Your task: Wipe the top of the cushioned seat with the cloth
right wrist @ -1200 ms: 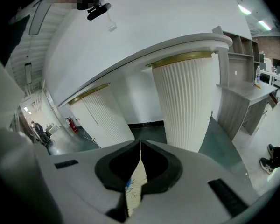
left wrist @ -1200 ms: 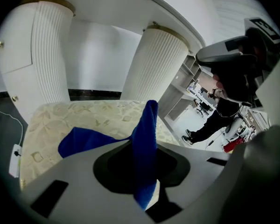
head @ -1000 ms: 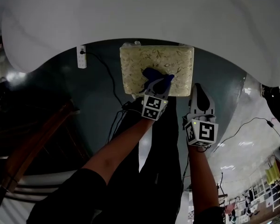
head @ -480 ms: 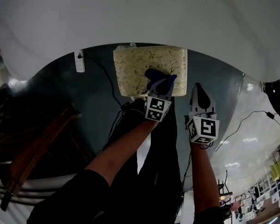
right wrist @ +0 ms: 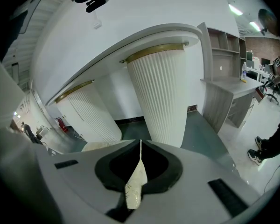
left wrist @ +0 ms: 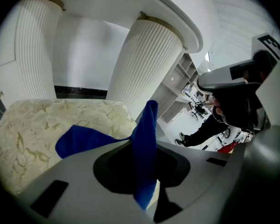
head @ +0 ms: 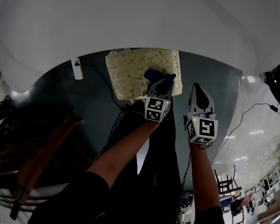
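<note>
Clamping the cloth [left wrist: 144, 139] on the seat [head: 126, 69] with my left gripper [head: 159, 81]; right gripper [head: 196, 88] closed, empty; table [head: 140, 17] hides seat's far edge.

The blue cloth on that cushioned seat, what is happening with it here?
A person holds a gripper in each hand. The left gripper is shut on a blue cloth and holds it on the top of the cream cushioned seat, toward its right side. The right gripper hangs beside the seat with its jaws together and takes no part in the wiping.
</note>
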`<move>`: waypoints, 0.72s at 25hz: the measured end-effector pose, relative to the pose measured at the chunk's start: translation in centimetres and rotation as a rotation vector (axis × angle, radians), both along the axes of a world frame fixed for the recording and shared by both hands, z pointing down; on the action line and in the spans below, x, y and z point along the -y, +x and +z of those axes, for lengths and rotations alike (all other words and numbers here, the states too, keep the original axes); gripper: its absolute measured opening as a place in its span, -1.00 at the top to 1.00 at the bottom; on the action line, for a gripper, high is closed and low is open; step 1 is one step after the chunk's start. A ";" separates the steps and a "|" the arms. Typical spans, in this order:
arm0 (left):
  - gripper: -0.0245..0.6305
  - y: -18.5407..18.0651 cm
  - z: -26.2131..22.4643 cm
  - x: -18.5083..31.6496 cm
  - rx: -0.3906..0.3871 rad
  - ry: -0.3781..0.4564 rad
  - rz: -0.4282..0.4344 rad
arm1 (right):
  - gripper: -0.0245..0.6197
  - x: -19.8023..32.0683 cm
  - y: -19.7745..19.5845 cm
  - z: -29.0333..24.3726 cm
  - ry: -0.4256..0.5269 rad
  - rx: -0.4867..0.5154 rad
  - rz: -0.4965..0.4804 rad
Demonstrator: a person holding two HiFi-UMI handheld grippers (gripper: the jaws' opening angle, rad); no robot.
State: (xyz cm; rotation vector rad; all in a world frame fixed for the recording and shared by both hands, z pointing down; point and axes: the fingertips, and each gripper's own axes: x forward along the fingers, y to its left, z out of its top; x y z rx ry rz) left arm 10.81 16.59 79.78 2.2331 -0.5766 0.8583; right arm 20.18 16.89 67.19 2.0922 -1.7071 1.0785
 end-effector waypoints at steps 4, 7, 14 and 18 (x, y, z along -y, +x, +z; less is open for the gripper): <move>0.67 1.8 -0.2 -0.9 -0.023 -0.031 0.028 | 0.80 -0.6 -0.6 0.1 -0.014 -0.013 -0.012; 0.67 3.0 -0.2 -1.1 -0.028 -0.024 0.036 | 0.80 -0.5 -0.8 0.1 -0.011 -0.002 -0.011; 0.67 5.0 0.5 -2.7 -0.043 -0.031 0.058 | 0.80 -1.7 1.3 0.2 -0.009 0.066 0.138; 0.67 6.7 -0.6 -3.7 -0.095 -0.006 0.128 | 0.80 -2.8 2.3 -0.5 0.000 0.039 0.161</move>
